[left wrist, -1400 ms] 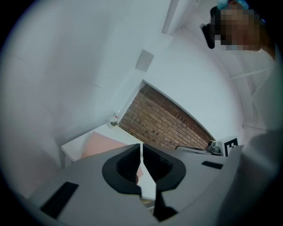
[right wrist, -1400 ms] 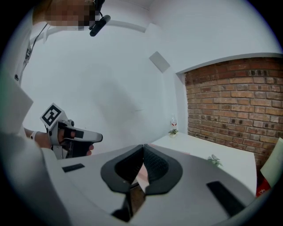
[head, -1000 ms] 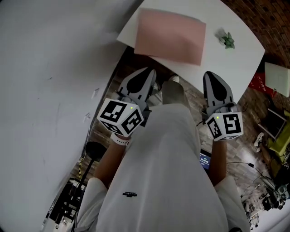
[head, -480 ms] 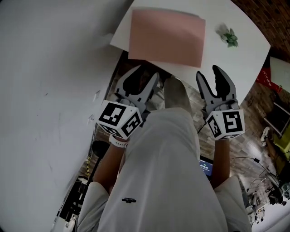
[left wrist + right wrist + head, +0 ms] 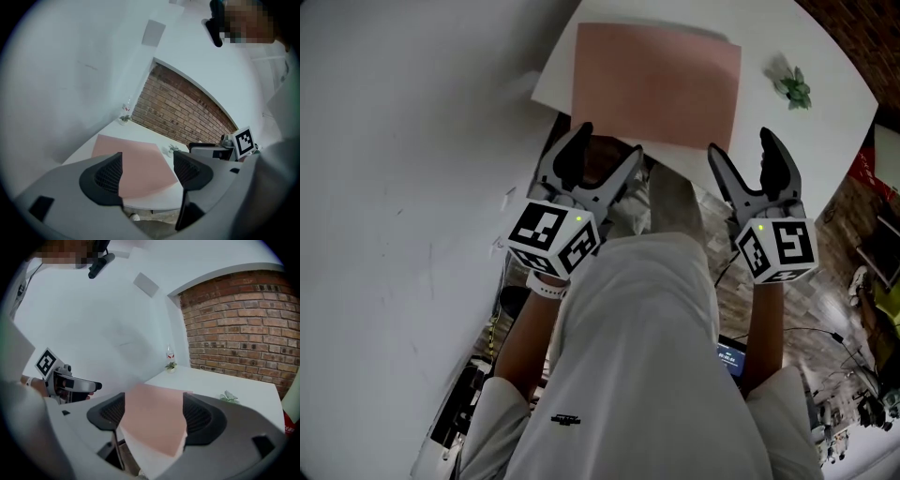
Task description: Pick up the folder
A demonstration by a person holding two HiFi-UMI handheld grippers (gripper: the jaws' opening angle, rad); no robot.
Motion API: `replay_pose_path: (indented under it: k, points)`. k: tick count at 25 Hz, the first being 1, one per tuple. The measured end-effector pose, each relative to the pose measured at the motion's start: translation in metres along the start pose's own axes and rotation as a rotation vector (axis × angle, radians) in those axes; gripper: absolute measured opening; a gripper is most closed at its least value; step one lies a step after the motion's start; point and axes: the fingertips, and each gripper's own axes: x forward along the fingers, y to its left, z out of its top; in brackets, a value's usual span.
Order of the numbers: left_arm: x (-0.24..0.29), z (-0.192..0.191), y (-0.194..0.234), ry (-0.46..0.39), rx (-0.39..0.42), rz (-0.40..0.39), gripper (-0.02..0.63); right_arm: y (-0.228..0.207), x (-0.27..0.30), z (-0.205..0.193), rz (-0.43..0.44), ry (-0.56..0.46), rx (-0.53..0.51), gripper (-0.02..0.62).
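Note:
A flat pink folder (image 5: 656, 84) lies on the white table (image 5: 778, 122), its near edge close to the table's front edge. Both grippers hover just short of that edge, not touching the folder. My left gripper (image 5: 607, 145) is below the folder's near left corner, and my right gripper (image 5: 741, 145) is off its near right corner. Both pairs of jaws have just been opening and hold nothing. In the left gripper view the folder (image 5: 136, 164) shows beyond the open left gripper (image 5: 147, 171). In the right gripper view the folder (image 5: 154, 418) lies beyond the open right gripper (image 5: 153, 416).
A small green plant (image 5: 792, 89) sits on the table right of the folder. Another small plant (image 5: 125, 117) stands at the far corner by the white wall. The person's white trousers (image 5: 637, 356) fill the foreground. Cables and clutter (image 5: 853, 394) cover the floor at the right.
Both grippers moved forward to the table's front edge. Their jaws went from shut to wide open. The folder has not moved on the table.

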Motion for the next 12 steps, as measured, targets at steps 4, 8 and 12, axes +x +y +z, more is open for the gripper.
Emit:
replay_pose_path:
  k: [4,8,12]
  points:
    - [0.014,0.003,0.017,0.02,-0.006,0.034,0.341,-0.007,0.014,-0.001,0.001,0.012,0.019,0.425]
    - [0.023,0.006,0.031,0.032,-0.014,0.06,0.351,-0.012,0.025,-0.005,0.006,0.029,0.037,0.459]
    - [0.029,0.007,0.045,0.044,-0.021,0.085,0.351,-0.02,0.039,-0.011,-0.001,0.038,0.049,0.472]
